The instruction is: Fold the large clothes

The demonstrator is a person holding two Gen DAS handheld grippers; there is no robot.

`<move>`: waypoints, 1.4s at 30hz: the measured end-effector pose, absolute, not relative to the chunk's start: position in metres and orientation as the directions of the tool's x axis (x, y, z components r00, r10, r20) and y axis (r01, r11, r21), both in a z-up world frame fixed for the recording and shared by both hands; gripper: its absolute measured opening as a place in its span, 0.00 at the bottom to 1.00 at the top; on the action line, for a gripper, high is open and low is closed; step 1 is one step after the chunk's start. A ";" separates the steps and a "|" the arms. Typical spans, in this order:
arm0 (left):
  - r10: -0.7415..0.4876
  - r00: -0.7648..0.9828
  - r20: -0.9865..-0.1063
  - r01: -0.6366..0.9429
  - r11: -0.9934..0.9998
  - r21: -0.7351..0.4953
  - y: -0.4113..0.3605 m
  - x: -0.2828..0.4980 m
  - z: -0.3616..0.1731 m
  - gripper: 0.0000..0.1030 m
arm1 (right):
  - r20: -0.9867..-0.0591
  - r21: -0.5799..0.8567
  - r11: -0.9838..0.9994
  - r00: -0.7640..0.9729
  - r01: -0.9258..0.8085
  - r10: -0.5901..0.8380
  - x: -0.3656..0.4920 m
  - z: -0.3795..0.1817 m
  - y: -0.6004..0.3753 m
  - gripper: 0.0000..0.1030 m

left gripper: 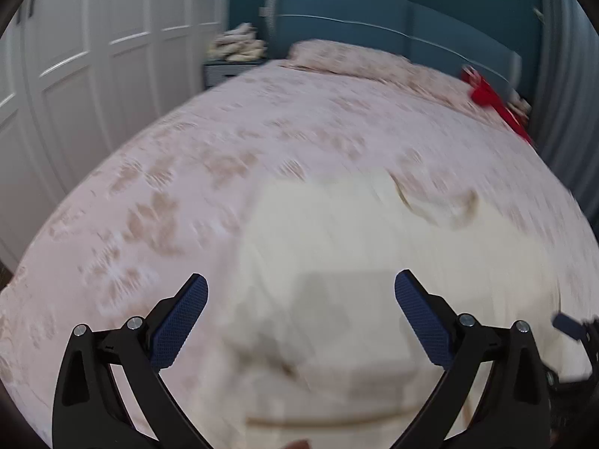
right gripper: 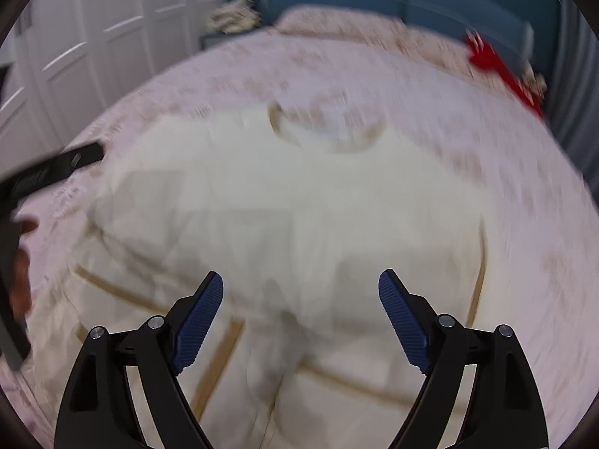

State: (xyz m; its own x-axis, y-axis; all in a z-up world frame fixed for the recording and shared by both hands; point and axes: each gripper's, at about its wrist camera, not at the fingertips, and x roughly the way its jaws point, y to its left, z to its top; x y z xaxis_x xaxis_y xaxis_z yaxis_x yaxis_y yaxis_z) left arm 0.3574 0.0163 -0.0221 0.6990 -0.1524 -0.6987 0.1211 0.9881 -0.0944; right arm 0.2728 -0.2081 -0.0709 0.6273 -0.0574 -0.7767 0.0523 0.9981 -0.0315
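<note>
The cream garment (right gripper: 299,205) lies spread on the bed (left gripper: 187,142), over the pink patterned bedspread at the near end, its neckline (right gripper: 325,131) pointing toward the pillows (left gripper: 337,56) and its tan trim lines running across the near folds. Part of the cloth is already doubled over: a squared, layered edge shows in the left wrist view, and overlapping panels show near the middle in the right wrist view. The left gripper (left gripper: 301,299) stands with its jaws spread wide and nothing between the blue pads (left gripper: 183,321); the garment is below them, not pinched. The right gripper (right gripper: 301,299) is likewise spread wide and empty, with the cloth beneath it and clear of both pads. Both views are smeared by motion blur, so fine creases cannot be read. Judged from this, the step in hand is the release after one fold has been laid, with both tools clear of the fabric. The next move calls for choosing a fresh pair of grasp points on an outer edge or corner, lowering each tool until one pad slides under the layer, closing on the cloth, and carrying it across evenly. A red item (left gripper: 494,101) lies at the far right of the bed, well apart.
</note>
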 end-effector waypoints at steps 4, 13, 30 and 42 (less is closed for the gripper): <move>-0.169 0.632 -0.756 0.052 0.983 -0.176 0.021 0.432 -0.022 0.95 | -0.746 0.050 0.998 0.666 0.048 0.005 0.329 -0.052 -0.215 0.82; -0.083 0.548 -0.833 0.091 0.995 -0.040 -0.018 0.523 -0.084 0.95 | -0.740 0.311 0.942 0.653 0.126 0.157 0.484 -0.093 -0.224 0.78; -0.114 0.562 -0.819 0.057 0.993 -0.100 -0.001 0.526 -0.138 0.66 | -0.812 0.154 0.987 0.575 0.049 0.099 0.533 -0.146 -0.198 0.04; -0.058 0.611 -0.789 0.055 0.998 -0.031 -0.011 0.522 -0.148 0.68 | -0.809 0.099 0.994 0.585 0.044 0.054 0.534 -0.169 -0.191 0.05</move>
